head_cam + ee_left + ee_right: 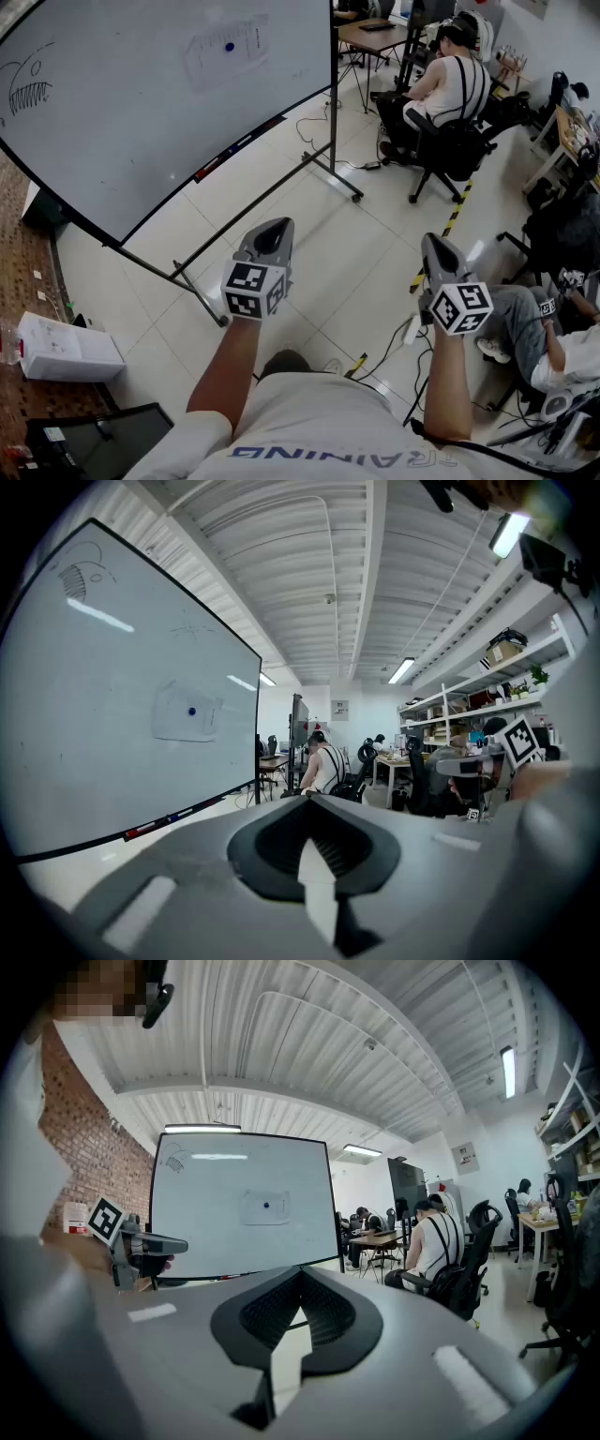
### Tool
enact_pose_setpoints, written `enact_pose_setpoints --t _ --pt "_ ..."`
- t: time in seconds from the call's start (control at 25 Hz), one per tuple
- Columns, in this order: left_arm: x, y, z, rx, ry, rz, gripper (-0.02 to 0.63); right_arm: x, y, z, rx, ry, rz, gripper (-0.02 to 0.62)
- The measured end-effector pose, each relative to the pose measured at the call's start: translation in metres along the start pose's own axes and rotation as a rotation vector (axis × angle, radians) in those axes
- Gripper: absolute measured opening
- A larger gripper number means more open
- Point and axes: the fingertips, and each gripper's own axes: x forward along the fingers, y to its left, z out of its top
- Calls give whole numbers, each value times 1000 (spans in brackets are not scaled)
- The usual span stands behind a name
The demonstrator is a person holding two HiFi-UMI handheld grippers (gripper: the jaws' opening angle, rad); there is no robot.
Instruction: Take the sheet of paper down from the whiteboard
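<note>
The grey left gripper [273, 232] and right gripper [439, 249] are clenched and empty, well apart from the large white whiteboard [131, 131]. The pale paper sheet [217, 56] hangs there under a small blue magnet [230, 46]. Best step closer, open one gripper and pinch a lower corner.

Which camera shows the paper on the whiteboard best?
The right gripper view: the sheet of paper faces it squarely, whole, its blue dot visible. The head view shows the sheet of paper skewed near its top edge; the left gripper view shows it at a slant.
</note>
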Motion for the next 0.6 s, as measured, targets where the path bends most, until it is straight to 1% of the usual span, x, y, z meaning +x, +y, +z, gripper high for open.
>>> enact_pose_setpoints --t 0.2,0.32,0.48,0.6 --pt "30 -7 -3 5 9 -39 5 8 -21 -3 12 -4 -23 6" --pt "53 -1 -3 -1 1 -40 5 19 -33 -11 8 11 -35 6" --pt "101 10 -4 -12 3 -58 5 44 -64 -15 8 31 -72 6" --pt "144 27 -2 -29 6 -66 5 79 -86 -9 -18 46 -85 6"
